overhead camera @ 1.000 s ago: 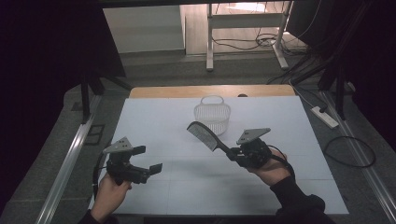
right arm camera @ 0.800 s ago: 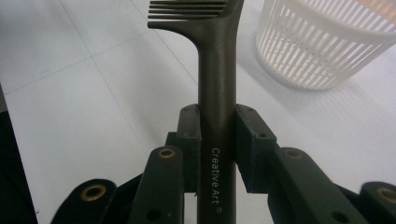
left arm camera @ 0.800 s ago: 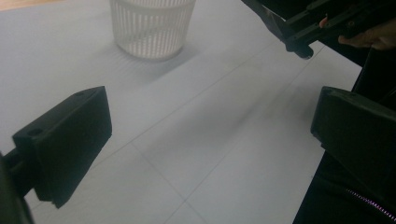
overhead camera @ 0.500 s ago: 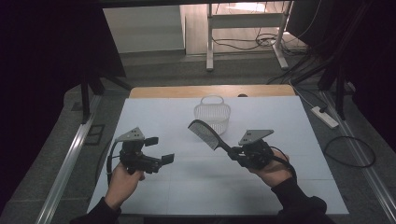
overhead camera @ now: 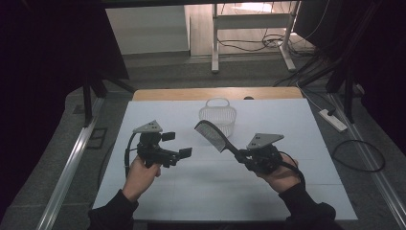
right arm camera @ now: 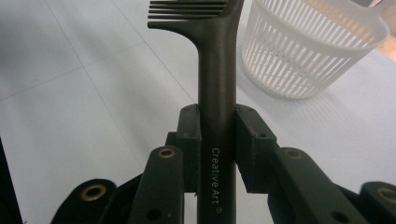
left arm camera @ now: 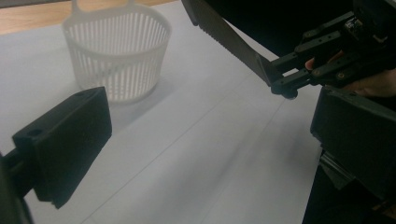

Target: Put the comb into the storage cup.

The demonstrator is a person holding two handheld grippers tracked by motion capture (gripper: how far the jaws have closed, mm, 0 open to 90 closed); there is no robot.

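A dark comb (overhead camera: 213, 135) sticks up and to the left from my right gripper (overhead camera: 242, 156), which is shut on its handle. In the right gripper view the pads (right arm camera: 189, 135) clamp the handle (right arm camera: 215, 84) from both sides, teeth pointing away. A white slatted basket (overhead camera: 218, 116) stands upright beyond the comb, near the table's far edge. My left gripper (overhead camera: 177, 144) hovers to the left of the comb, open with nothing in it. The left gripper view looks between its wide-apart jaws toward the basket (left arm camera: 116, 56), the comb (left arm camera: 224, 37) and the right gripper (left arm camera: 286, 78).
The white table top (overhead camera: 215, 191) stretches toward me with free room. A wooden strip (overhead camera: 167, 94) runs along the far edge. On the floor to the right lie a power strip (overhead camera: 332, 120) and cables. A metal rail (overhead camera: 67, 167) borders the left side.
My left gripper has travelled right toward the table's middle and risen slightly, staying open. The right gripper and the comb have kept still.
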